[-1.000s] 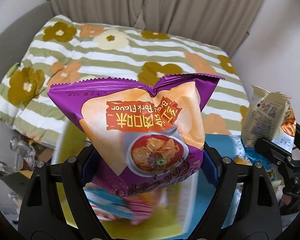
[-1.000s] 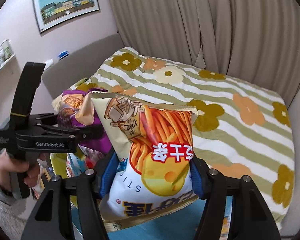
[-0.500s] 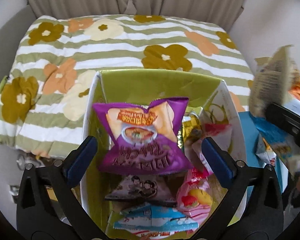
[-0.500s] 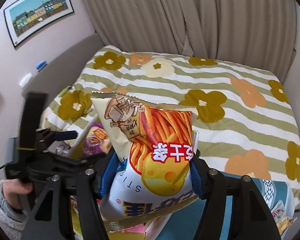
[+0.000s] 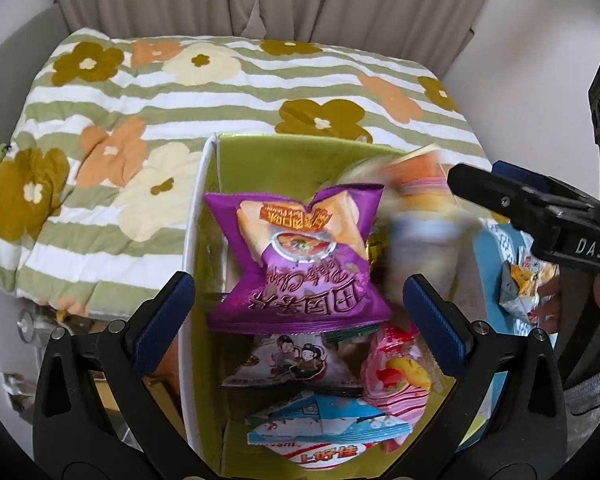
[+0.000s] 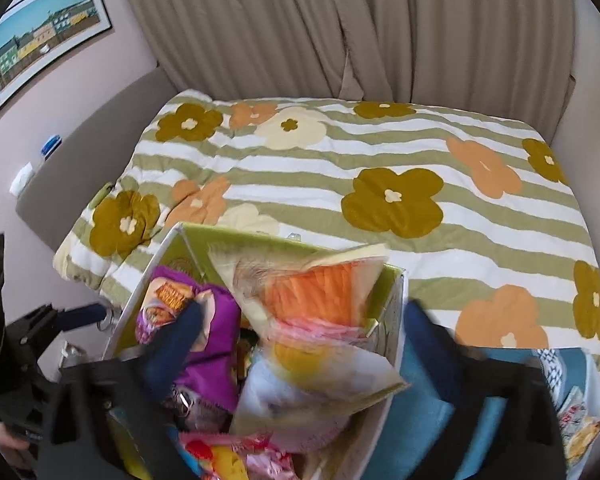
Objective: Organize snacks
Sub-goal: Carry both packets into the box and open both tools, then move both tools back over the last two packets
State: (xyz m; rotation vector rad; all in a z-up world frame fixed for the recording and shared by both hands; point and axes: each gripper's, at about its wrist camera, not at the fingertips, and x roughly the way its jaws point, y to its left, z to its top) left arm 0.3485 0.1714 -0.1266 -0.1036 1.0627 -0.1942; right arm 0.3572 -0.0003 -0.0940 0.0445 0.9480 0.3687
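Snacks are piling up in the green box (image 5: 284,160), which is sitting against the near edge of the flowered quilt (image 5: 140,120). The left tool (image 5: 298,304) is hanging above the box with its blue-padded jaws spread wide, clamped on nothing; the purple chip bag (image 5: 300,264) is lying free between and beyond them, on top of the other packets in the box. Its jaws have just been opening. The right tool (image 6: 300,328) is also standing wide apart, having just sprung open, and the orange-and-white stick-snack bag (image 6: 312,332) is blurring between its jaws, touching neither pad and dropping into the box beside the purple bag. Below the purple bag in the box, a packet with cartoon figures (image 5: 292,360), a pink packet (image 5: 396,376) and a blue-and-white packet (image 5: 324,424) are lying. Just right of the box, a blue surface (image 6: 428,408) is carrying a few more packets (image 6: 580,428). Curtains (image 6: 340,28) are hanging beyond the quilt.
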